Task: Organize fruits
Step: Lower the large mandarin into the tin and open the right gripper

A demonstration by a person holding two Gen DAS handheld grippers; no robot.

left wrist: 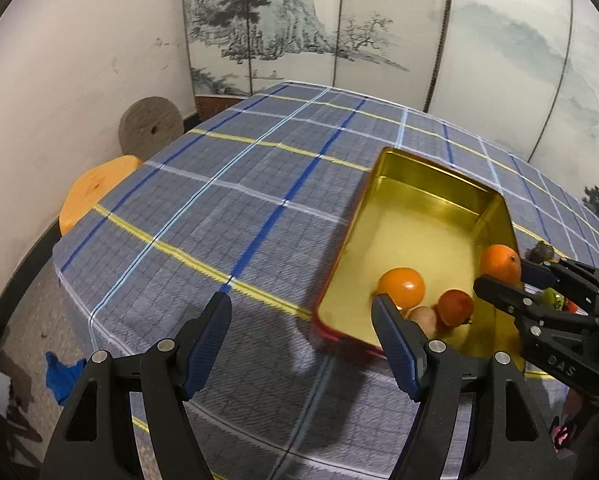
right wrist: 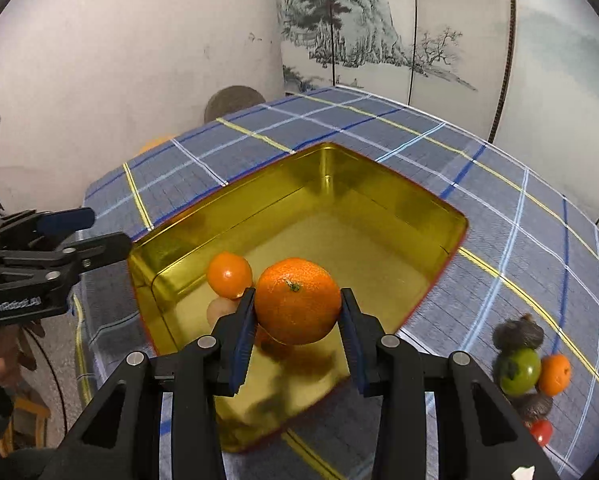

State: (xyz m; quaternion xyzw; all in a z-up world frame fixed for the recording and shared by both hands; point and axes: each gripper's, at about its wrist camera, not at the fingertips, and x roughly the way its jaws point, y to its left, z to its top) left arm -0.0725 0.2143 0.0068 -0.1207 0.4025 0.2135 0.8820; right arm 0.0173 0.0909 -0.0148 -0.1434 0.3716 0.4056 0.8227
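A gold-lined tin (right wrist: 379,200) with a red outside stands on the blue checked tablecloth. My right gripper (right wrist: 298,300) is shut on a large orange (right wrist: 297,300) and holds it just above the tin's near end. Below it in the tin lie a smaller orange (right wrist: 229,274) and a pale fruit (right wrist: 219,310). The left wrist view shows the tin (left wrist: 419,208) with that small orange (left wrist: 402,286), a red tomato (left wrist: 455,307), and the held orange (left wrist: 499,264) in the right gripper (left wrist: 509,276). My left gripper (left wrist: 302,306) is open and empty over the cloth, left of the tin.
Loose fruit lies on the cloth right of the tin: a green apple (right wrist: 519,370), a small orange (right wrist: 554,374), dark fruits (right wrist: 517,334) and a red tomato (right wrist: 541,432). An orange stool (left wrist: 95,196) and a grey stone disc (left wrist: 151,130) stand past the table's left edge.
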